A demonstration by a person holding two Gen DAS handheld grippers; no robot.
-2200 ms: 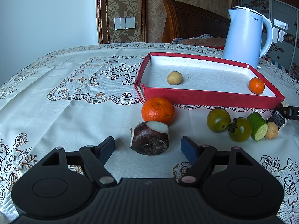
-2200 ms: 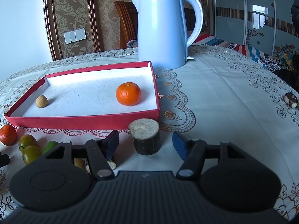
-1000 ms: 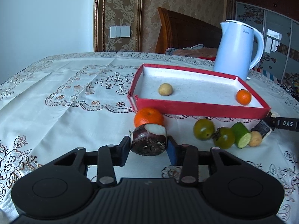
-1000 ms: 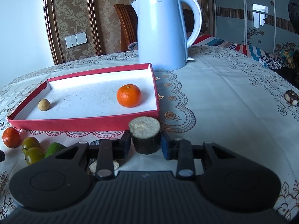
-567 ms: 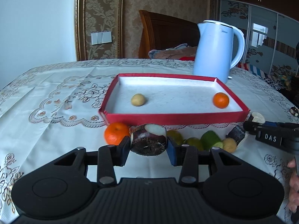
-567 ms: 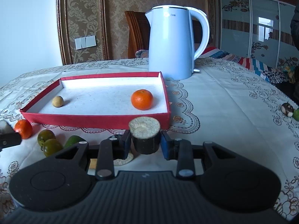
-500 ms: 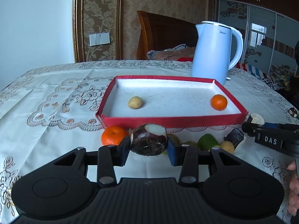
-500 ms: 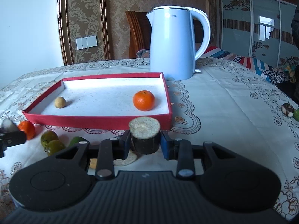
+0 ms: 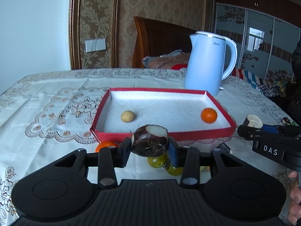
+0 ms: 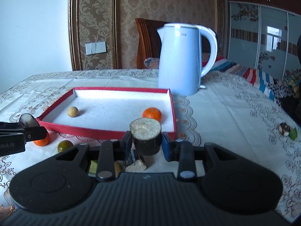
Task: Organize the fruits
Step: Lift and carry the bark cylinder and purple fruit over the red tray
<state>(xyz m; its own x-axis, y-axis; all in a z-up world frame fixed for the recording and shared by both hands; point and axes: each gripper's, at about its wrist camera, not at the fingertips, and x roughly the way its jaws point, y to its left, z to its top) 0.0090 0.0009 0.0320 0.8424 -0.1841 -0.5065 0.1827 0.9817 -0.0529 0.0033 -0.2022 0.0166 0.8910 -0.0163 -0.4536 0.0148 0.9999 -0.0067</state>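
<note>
from my left wrist camera, going left to right: my left gripper (image 9: 149, 146) has its jaws clamped nearly closed on a dark purple chunk (image 9: 150, 139) with a pale cut face, held off the tablecloth (image 9: 47, 101) in front of the red tray (image 9: 161, 134). a mandarin (image 9: 104, 145) peeks out on the cloth just left of the fingers, and two green tomatoes (image 9: 157, 161) lie below the held piece. inside the tray sit a small tan fruit (image 9: 127, 116) toward the left and a small orange (image 9: 209, 115) toward the right. behind the tray stands a pale blue kettle (image 9: 206, 64). at the right edge, my right gripper (image 9: 253, 127) shows with its load.

from my right wrist camera, that right gripper (image 10: 146, 144) is pinched almost shut on a dark cylinder piece (image 10: 146, 135) with a rough pale top, also lifted clear of the cloth before the tray's near right corner. under it, a cut piece (image 10: 135, 164) lies on the cloth. far right, a small brown fruit (image 10: 284, 129) and a green bit (image 10: 293, 134) rest well apart from everything.
</note>
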